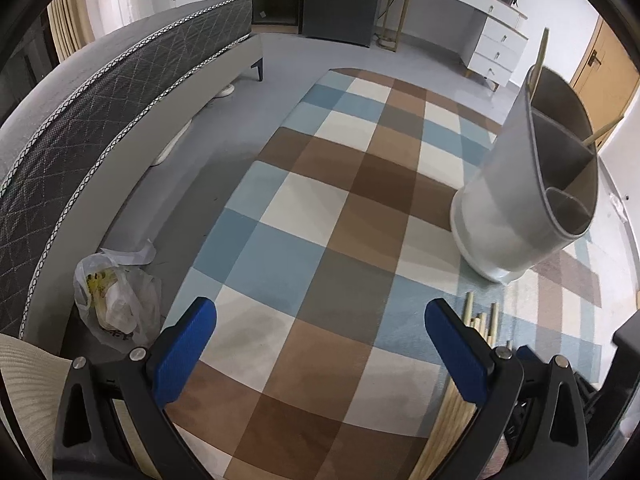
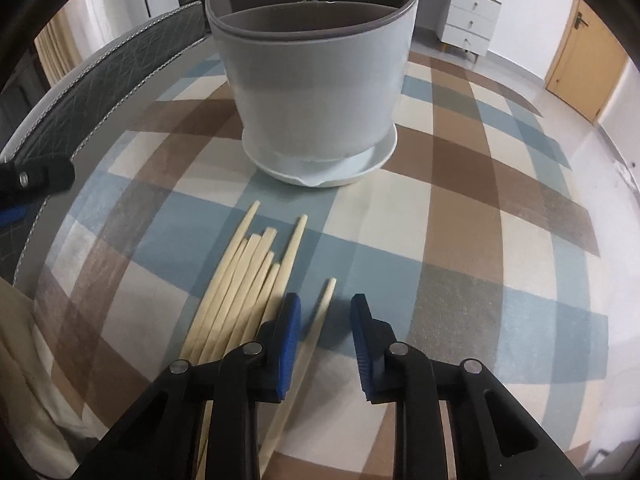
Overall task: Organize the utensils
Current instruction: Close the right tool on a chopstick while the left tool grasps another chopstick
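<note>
A checked cloth (image 1: 320, 216) of blue, brown and cream covers the worktop. Beside it stands a grey mattress (image 1: 100, 120); a crumpled plastic bag (image 1: 116, 300) lies on the floor. White drawers (image 1: 500, 48) and a wooden door (image 2: 580, 52) stand beyond.

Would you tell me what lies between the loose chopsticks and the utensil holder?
Nothing: in the right wrist view only bare checked cloth separates the chopsticks from the holder.

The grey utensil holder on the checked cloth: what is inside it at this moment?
The utensil holder has dividers. The left wrist view shows one chopstick standing in a far compartment and a second leaning over its rim. The nearest compartment looks empty, though its bottom is hidden.
</note>
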Demonstrator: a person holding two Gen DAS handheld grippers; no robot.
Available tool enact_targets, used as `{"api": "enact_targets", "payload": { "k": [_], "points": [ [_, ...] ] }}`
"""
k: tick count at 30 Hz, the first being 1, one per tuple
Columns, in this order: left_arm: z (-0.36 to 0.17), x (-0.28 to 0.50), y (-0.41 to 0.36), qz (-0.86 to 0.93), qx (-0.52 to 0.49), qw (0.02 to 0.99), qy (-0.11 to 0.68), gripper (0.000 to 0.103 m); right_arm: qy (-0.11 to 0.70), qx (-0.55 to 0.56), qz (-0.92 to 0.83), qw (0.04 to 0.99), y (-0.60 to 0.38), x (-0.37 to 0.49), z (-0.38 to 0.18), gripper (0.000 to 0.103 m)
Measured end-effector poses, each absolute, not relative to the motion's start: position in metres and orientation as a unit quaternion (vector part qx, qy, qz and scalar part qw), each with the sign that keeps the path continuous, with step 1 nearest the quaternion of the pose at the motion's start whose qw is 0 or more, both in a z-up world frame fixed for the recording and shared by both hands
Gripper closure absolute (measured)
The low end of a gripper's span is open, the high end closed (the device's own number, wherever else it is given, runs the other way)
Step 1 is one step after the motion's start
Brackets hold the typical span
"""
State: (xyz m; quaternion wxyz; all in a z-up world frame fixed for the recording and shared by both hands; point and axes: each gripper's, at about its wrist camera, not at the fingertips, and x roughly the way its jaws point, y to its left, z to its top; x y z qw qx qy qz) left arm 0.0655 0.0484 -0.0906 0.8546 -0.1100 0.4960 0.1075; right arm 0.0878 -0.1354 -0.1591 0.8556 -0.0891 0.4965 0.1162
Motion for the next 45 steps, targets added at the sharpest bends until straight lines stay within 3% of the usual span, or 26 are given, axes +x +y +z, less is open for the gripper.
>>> {"api": "enact_targets", "payload": {
  "k": [1, 3, 6, 12, 21, 38, 41, 45],
  "points": [
    [-0.092, 0.066, 0.048, 0.104, -0.108, 0.854, 0.498, 0.002, 0.495, -0.085, 0.116, 0.857, -0.136, 0.090, -0.159, 0.082],
    [-0.095, 0.067, 0.046, 0.085, -0.109, 0.853, 0.503, 0.002, 0.493, -0.073, 0.115, 0.859, -0.138, 0.095, -0.159, 0.097],
    [-0.100, 0.070, 0.038, 0.047, -0.099, 0.853, 0.511, 0.002, 0.498, -0.040, 0.124, 0.857, -0.148, 0.102, -0.158, 0.100],
    [-0.114, 0.079, 0.016, -0.017, -0.102, 0.829, 0.549, 0.002, 0.489, 0.070, 0.116, 0.862, -0.188, 0.113, -0.145, 0.100],
    [-0.124, 0.079, -0.024, -0.033, -0.005, 0.823, 0.568, 0.002, 0.462, 0.223, 0.101, 0.852, -0.243, 0.118, -0.132, 0.100],
    [-0.143, 0.086, -0.020, -0.013, 0.037, 0.798, 0.602, 0.002, 0.418, 0.272, 0.100, 0.861, -0.259, 0.118, -0.110, 0.100],
    [-0.142, 0.099, -0.022, -0.033, 0.041, 0.797, 0.602, 0.014, 0.411, 0.280, 0.098, 0.862, -0.262, 0.117, -0.108, 0.100],
    [-0.140, 0.111, -0.036, -0.060, 0.051, 0.794, 0.602, 0.037, 0.404, 0.284, 0.101, 0.864, -0.264, 0.116, -0.104, 0.100]
  ]
}}
